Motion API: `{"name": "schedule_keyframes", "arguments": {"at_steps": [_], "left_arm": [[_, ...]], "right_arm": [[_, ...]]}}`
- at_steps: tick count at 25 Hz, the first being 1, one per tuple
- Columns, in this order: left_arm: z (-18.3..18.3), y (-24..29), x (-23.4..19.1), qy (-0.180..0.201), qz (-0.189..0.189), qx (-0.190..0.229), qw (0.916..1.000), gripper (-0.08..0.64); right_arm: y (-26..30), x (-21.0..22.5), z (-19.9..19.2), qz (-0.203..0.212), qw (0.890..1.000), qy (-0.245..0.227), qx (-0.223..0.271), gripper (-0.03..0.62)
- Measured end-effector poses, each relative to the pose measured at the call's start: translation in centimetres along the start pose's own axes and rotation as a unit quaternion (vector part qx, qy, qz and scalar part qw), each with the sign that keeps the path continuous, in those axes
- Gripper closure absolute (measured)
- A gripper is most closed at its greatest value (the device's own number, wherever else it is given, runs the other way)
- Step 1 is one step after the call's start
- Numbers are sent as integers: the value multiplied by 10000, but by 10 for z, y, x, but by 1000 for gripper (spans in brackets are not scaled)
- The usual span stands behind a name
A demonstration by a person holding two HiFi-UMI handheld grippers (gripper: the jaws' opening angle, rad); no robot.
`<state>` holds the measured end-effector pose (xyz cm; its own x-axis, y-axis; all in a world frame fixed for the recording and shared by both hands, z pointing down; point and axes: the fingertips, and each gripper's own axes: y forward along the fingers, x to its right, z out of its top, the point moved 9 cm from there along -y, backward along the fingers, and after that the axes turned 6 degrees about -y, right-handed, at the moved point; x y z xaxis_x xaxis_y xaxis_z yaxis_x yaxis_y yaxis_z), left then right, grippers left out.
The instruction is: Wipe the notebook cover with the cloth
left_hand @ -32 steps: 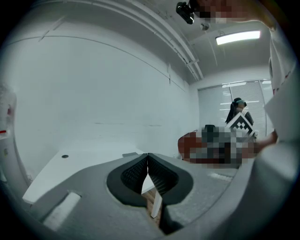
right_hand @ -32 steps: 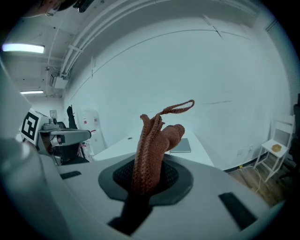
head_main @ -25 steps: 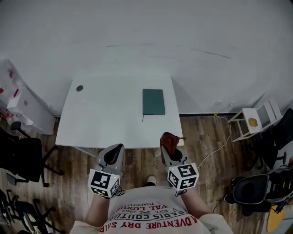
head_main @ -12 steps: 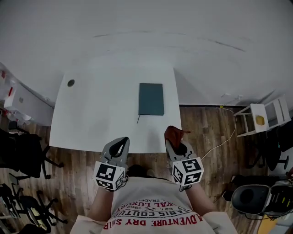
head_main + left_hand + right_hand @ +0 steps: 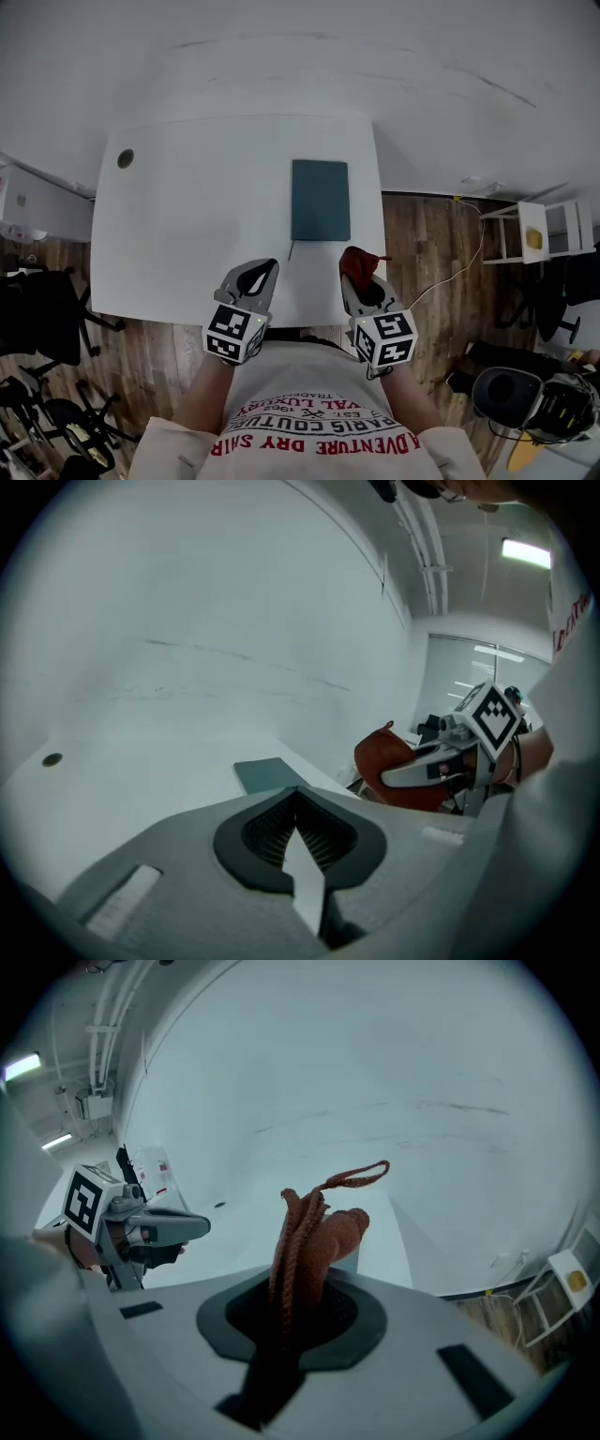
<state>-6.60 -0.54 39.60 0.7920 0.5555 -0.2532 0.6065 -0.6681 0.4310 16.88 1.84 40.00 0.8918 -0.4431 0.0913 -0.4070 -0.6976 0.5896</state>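
Your right tongs (image 5: 360, 281) are clamped on the cloth (image 5: 359, 262), a rust-red bundle that stands up out of the jaws; in the right gripper view it fills the dark pads, rises in ropy folds, and ends in 1 thin loop that curls off to the right. These tongs sit over the near edge of the white worktop (image 5: 187, 225), close to its right corner, and the cloth hangs just short of the notebook (image 5: 321, 200) without touching it. The notebook is dark green and closed. It lies flat on the right part of the worktop, its long sides running away from you, with its right side close to the worktop's right edge. 1 thin ribbon (image 5: 292, 249) trails from its near left corner. Your left tongs (image 5: 262, 271) are closed with nothing in them: in the left gripper view the 2 tips meet, and only a pale sliver of worktop shows behind them. They hover over the near edge of the worktop, to the left of the notebook's near corner and well apart from the right tongs. 1 small round dark spot (image 5: 125, 158) marks the far left corner of the worktop. To the right, on the wooden floor (image 5: 422, 244), 1 pale cable (image 5: 469, 267) runs toward a white shelf unit (image 5: 525, 234).
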Motion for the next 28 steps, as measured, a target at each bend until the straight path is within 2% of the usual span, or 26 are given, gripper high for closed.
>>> {"name": "schedule_keyframes", "arguments": {"at_steps": [5, 11, 15, 22, 28], "left_arm": [[-5, 36, -25, 28, -344, -303, 9989, 549], [-19, 88, -37, -189, -761, -924, 9926, 549], [-28, 116, -42, -54, -695, -1113, 9913, 549], [-41, 151, -50, -403, -531, -1490, 9866, 549], [-42, 167, -57, -368, -487, -1717, 9833, 549]], "right_arm": [[32, 2, 8, -164, 9997, 75, -139, 523], [59, 18, 0, -292, 9980, 114, -549, 522], [70, 31, 3, -277, 9977, 126, -608, 522], [89, 49, 16, -209, 9976, 19, -665, 522], [112, 49, 49, -65, 9989, -102, -458, 522]]}}
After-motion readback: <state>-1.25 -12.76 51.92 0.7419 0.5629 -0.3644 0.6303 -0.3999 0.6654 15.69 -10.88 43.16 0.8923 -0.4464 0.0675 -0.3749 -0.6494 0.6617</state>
